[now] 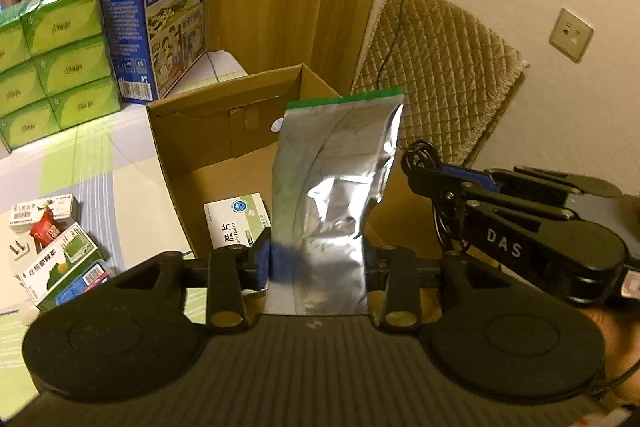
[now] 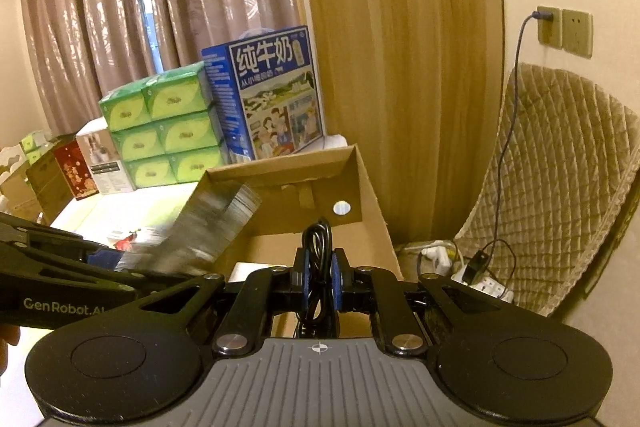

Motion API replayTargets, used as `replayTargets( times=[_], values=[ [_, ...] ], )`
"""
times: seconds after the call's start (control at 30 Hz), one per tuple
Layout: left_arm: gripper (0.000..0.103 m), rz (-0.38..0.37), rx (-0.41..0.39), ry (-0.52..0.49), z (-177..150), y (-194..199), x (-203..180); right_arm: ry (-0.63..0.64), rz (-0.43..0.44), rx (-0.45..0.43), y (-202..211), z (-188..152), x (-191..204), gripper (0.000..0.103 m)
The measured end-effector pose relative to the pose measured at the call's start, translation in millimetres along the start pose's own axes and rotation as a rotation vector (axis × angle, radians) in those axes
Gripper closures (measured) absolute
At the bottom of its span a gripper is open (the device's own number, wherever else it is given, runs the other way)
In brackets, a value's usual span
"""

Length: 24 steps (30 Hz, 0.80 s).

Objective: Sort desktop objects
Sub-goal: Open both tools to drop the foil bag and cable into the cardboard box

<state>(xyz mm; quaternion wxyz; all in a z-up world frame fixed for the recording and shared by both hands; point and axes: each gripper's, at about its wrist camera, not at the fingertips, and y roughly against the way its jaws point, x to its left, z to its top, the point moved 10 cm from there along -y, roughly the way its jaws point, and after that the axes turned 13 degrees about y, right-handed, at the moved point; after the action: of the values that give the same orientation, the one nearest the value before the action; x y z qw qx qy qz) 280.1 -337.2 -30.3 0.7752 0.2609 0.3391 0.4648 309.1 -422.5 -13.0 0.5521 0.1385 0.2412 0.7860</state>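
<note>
Left gripper (image 1: 318, 263) pinches the foil pouch (image 1: 336, 195) (light, crinkly, slippery) low; right gripper (image 2: 319, 285) clamps a limp black cable (image 2: 318, 239), cardboard box (image 1: 176, 147) at twelve o'clock.

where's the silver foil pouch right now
The silver foil pouch is centre of the left wrist view, clamped upright in the left gripper over the open cardboard box, right of the white medicine box inside.

Table (image 1: 132, 163), cardboard box (image 1: 176, 147), medicine boxes (image 1: 60, 259), tissue packs (image 1: 56, 59)
</note>
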Motion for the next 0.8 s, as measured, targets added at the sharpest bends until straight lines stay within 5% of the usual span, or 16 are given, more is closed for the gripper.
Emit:
replayTargets(
  times=[0.3, 0.43, 0.7, 0.8],
  values=[
    [0.068, 0.008, -0.047, 0.050, -0.4, 11.4, 24.1, -0.045, 0.027, 0.002, -12.4, -2.6, 3.7, 0.094],
    [0.067, 0.022, -0.065, 0.062, -5.4, 25.0, 38.3, -0.059, 0.024, -0.019, -6.2, 1.1, 5.2, 0.055],
    [0.050, 0.066, -0.102, 0.124, -27.2, 61.9, 72.7, -0.101, 0.029, -0.045, 30.6, -4.3, 21.0, 0.043],
    [0.037, 0.092, -0.117, 0.150, -39.4, 76.7, 86.4, -0.091, 0.036, -0.045, 46.1, -7.2, 37.9, 0.034]
  ],
)
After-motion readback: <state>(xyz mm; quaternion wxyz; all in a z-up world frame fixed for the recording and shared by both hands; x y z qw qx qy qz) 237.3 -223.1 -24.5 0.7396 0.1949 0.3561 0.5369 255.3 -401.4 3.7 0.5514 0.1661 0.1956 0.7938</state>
